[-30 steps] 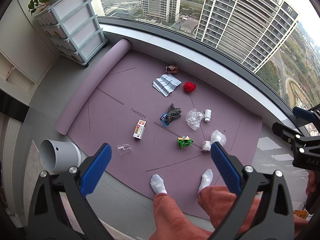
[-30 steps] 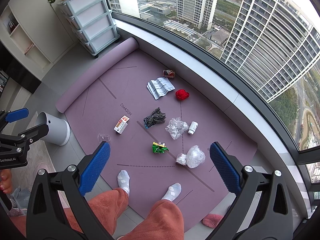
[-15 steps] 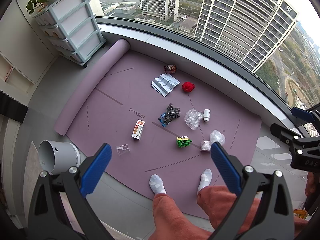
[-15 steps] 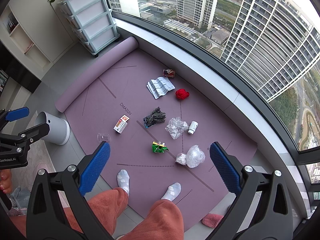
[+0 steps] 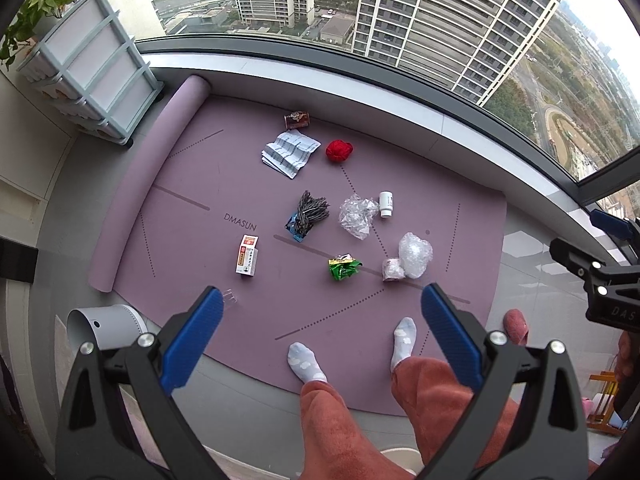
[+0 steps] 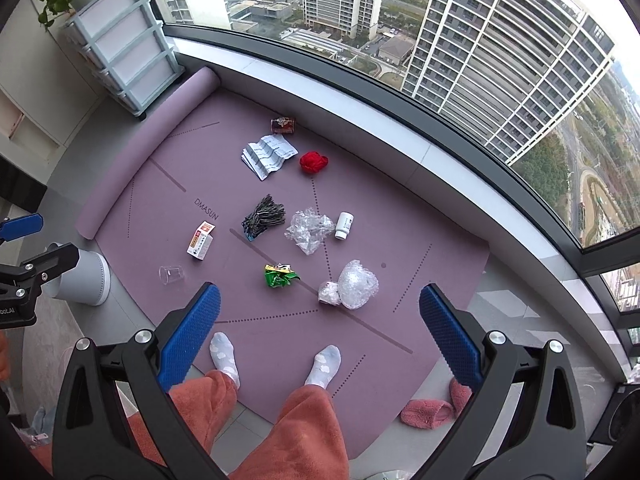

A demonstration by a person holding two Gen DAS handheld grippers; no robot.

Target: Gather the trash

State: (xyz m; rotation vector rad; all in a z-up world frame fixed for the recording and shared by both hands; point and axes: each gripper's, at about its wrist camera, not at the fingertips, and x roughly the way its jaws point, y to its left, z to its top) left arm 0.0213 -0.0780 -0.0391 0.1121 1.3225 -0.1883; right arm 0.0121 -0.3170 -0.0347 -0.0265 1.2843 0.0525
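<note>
Looking down from standing height, we hold the left gripper (image 5: 320, 320) and the right gripper (image 6: 318, 316) with their blue pads spread wide and nothing between them.

All the trash lies below and ahead of both grippers on the purple mat (image 5: 192, 160), well apart from the pads. Nearest, just beyond our feet, are the green wrapper (image 6: 280, 276), and right of it the bubble wrap (image 6: 357, 289) touching a small roll (image 6: 328, 293). To the left, near the left gripper's left pad, lies the clear cup (image 6: 172, 274), with the small box (image 6: 200, 240) beyond it. Farther ahead are the crumpled plastic (image 6: 307, 229), the white bottle (image 6: 343, 225) just beside it and the dark bundle (image 6: 264, 216). Farthest, by the window sill, are the folded paper (image 6: 269, 155), red ball (image 6: 314, 162) and can (image 6: 283, 125). The white bin (image 5: 105, 327) lies on its side off the mat, down to the left.

We judge everything light. The wrapper, plastic and bubble wrap should crush softly, so any raised fold will do. The cup looks thin and slippery; its rim seems best. The box, bottle and can are stiff and want a pinch across the body, though the round ones may roll. The flat paper needs catching at a lifted edge.
</note>
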